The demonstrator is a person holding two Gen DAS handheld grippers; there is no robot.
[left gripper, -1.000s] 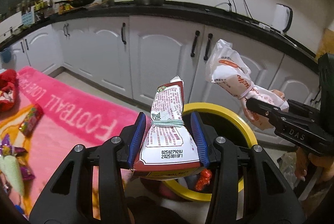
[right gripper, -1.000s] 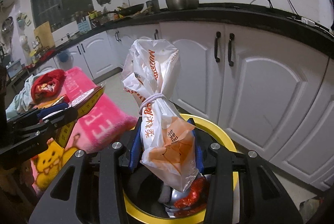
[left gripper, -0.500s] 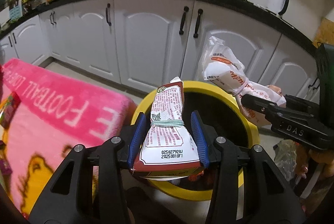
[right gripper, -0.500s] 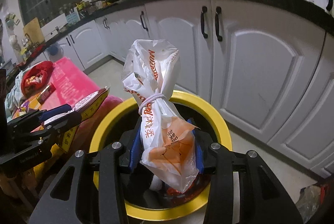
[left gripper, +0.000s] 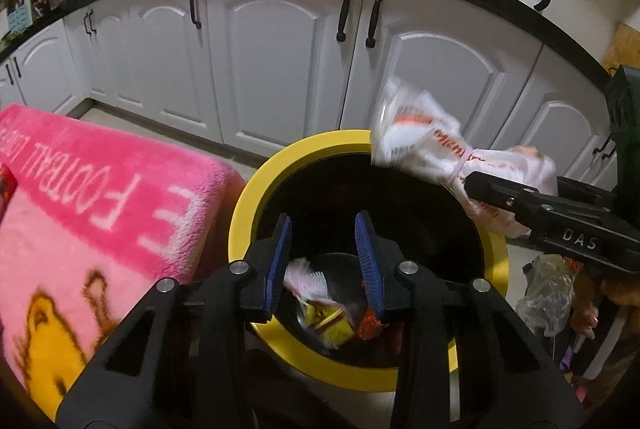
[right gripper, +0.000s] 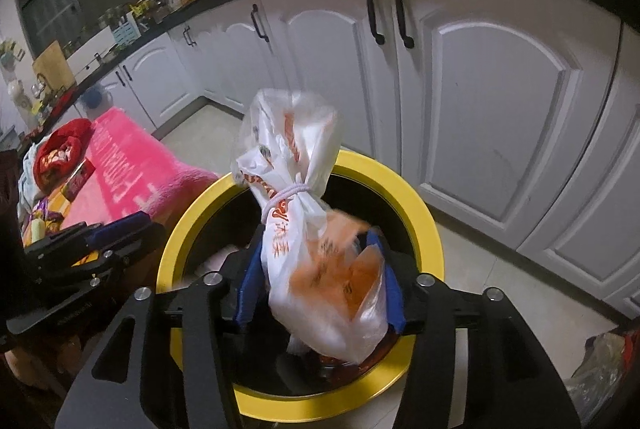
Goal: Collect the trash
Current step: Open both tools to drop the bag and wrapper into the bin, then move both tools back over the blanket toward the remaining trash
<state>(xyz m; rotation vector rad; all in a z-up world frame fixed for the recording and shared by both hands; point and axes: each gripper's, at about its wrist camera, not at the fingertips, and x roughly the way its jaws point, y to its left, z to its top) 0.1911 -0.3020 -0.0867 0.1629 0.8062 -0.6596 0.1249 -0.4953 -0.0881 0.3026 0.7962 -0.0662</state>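
A round bin with a yellow rim [left gripper: 248, 205] [right gripper: 424, 213] stands on the floor before white cabinets. My left gripper [left gripper: 324, 233] is open and empty over the bin's mouth. The red and white snack packet [left gripper: 316, 293] lies inside the bin among other wrappers. My right gripper [right gripper: 320, 269] is over the bin with a tied white and orange plastic bag [right gripper: 304, 229] between its blue fingers; the bag is blurred and the jaws stand apart. The bag also shows in the left wrist view [left gripper: 436, 153].
A pink blanket [left gripper: 80, 213] [right gripper: 128, 165] covers a surface left of the bin, with a red pouch [right gripper: 60, 153] and small wrappers on it. A clear plastic bag [left gripper: 548, 293] lies on the floor right of the bin. White cabinets [left gripper: 280, 61] stand behind.
My left gripper has opened and the snack packet has dropped into the bin. Both grippers have tilted down over the bin. The right jaws have widened and the bag is shifting.
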